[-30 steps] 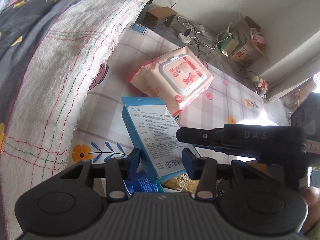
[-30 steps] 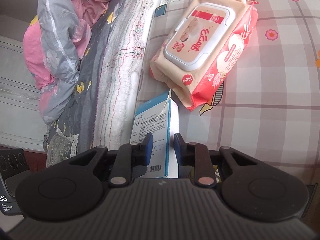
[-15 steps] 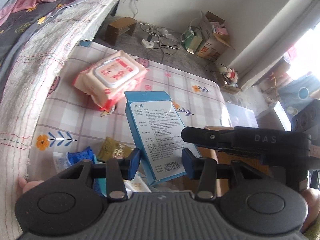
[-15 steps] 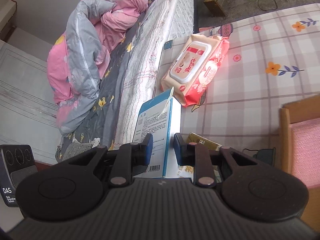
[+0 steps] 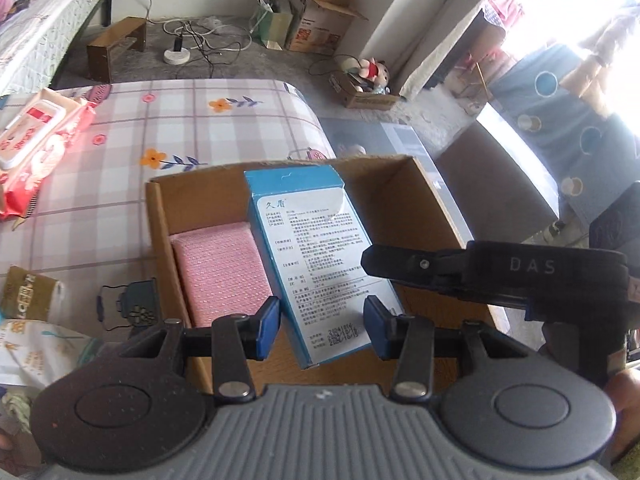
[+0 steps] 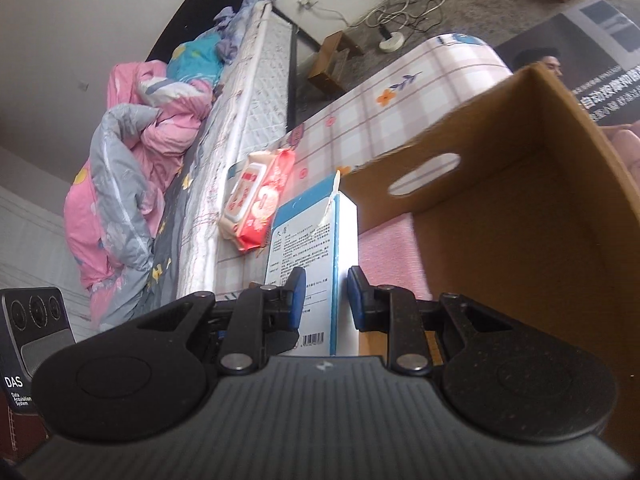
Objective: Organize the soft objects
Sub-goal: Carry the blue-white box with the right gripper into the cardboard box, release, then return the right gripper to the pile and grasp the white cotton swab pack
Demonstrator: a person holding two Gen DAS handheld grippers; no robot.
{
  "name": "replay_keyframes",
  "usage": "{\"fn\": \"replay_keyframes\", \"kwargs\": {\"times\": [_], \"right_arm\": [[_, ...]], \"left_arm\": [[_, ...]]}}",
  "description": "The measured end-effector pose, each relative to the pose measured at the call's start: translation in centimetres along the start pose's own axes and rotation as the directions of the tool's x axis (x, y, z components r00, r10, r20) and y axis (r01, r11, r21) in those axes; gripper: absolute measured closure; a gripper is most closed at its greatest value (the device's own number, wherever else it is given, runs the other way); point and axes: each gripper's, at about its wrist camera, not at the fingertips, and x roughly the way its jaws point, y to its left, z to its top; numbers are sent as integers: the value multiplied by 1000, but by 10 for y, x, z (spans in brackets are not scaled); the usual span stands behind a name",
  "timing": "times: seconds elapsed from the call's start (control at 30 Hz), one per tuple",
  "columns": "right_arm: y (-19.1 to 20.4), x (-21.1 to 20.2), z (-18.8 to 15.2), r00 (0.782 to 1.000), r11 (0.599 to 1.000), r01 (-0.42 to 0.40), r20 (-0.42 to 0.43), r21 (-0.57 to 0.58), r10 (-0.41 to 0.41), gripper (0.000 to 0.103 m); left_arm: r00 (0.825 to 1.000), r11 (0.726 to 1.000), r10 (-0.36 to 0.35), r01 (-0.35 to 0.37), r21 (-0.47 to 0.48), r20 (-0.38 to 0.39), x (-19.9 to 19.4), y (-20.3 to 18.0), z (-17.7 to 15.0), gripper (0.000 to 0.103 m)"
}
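Both grippers are now carrying the blue-and-white printed carton (image 5: pixel 320 264) above the open brown cardboard box (image 5: pixel 400 216), away from the pink wipes pack (image 5: pixel 36 140). Left gripper (image 5: pixel 322 326) and right gripper (image 6: pixel 323 300) are both pinching it, so lowering it beside the pink foam pad (image 5: pixel 220 272) looks next.

The blue-and-white box (image 5: pixel 316 256) is smooth printed card with a slight sheen. The open carton (image 5: pixel 404 208) around it is matt brown corrugated cardboard, and the pink pad (image 5: pixel 220 272) inside the carton looks like dimpled foam. Left of the carton, the wipes pack (image 5: pixel 36 144) is glossy plastic film on a checked cloth (image 5: pixel 192 120).
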Motion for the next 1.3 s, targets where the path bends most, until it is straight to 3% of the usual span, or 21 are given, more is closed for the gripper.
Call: {"fn": "replay_keyframes", "kwargs": {"times": [0.27,0.43,0.63,0.83,1.03,1.3], "right_arm": [[-75,20,7,998,995,61,-24,76,-59,81],[-93,48,1,993,990,111,-54,88,-107,81],[-79,35,-1,995,993,100,-31,55,-99,81],[-51,0,-11,998,998,58,0,20,-58,80],[-12,-28,-39,1000,999,-14,26,-36,15,74],[48,-23,-72,995,990,-99,-28,-96,96,70]], "left_arm": [[993,997,74,-74,2,-96,79,-11,4,54],[990,993,113,-114,-7,-88,78,-5,2,53],[993,993,114,-115,17,7,27,-2,6,42],[990,995,80,-86,51,116,-48,7,-12,31],[970,989,122,-136,54,212,-119,40,-50,18],[942,978,207,-209,-21,265,-173,102,-102,13]]}}
